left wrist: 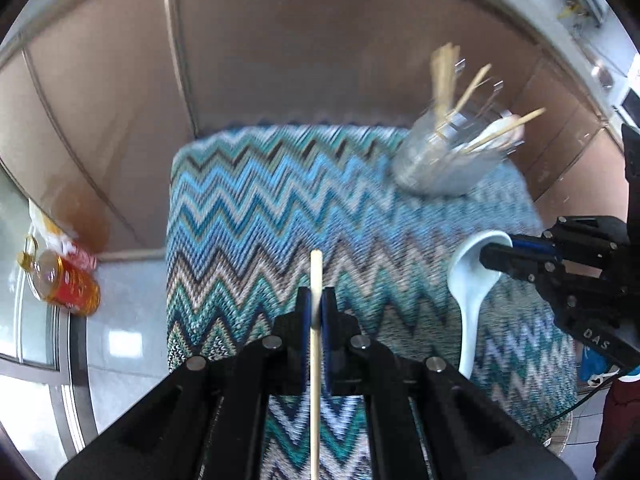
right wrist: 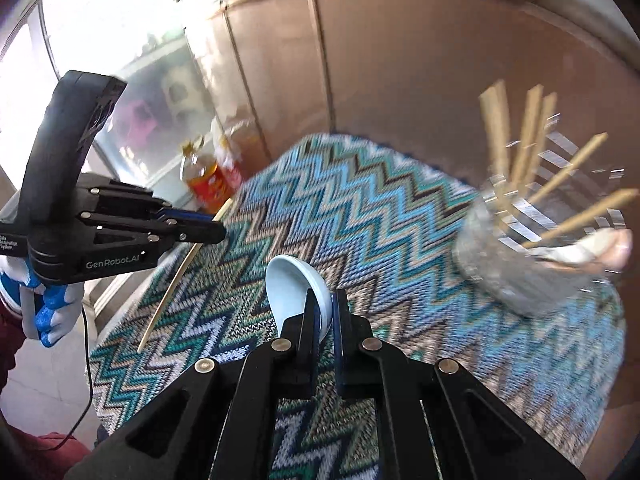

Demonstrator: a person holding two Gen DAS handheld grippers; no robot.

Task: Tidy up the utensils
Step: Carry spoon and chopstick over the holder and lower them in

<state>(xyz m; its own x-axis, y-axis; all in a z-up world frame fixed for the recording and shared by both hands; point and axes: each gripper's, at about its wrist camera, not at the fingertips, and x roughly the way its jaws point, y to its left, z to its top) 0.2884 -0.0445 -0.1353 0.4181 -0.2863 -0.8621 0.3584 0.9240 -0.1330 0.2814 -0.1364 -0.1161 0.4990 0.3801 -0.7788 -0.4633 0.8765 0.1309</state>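
Observation:
My left gripper (left wrist: pixel 316 300) is shut on a wooden chopstick (left wrist: pixel 315 360), held above the zigzag cloth; it also shows in the right wrist view (right wrist: pixel 218 232) with the chopstick (right wrist: pixel 176 280) slanting down. My right gripper (right wrist: pixel 326 308) is shut on the bowl rim of a white ceramic spoon (right wrist: pixel 294 284); in the left wrist view the right gripper (left wrist: pixel 490 258) holds the spoon (left wrist: pixel 472 292) with its handle hanging down. A glass jar (left wrist: pixel 440 160) holding several chopsticks and a white spoon stands at the far right of the cloth (right wrist: pixel 528 256).
A blue zigzag cloth (left wrist: pixel 260 208) covers the table. Brown cabinet doors (left wrist: pixel 300 60) stand behind it. A bottle of amber liquid with a red label (left wrist: pixel 64 280) stands on the floor at the left, by a window (right wrist: pixel 120 40).

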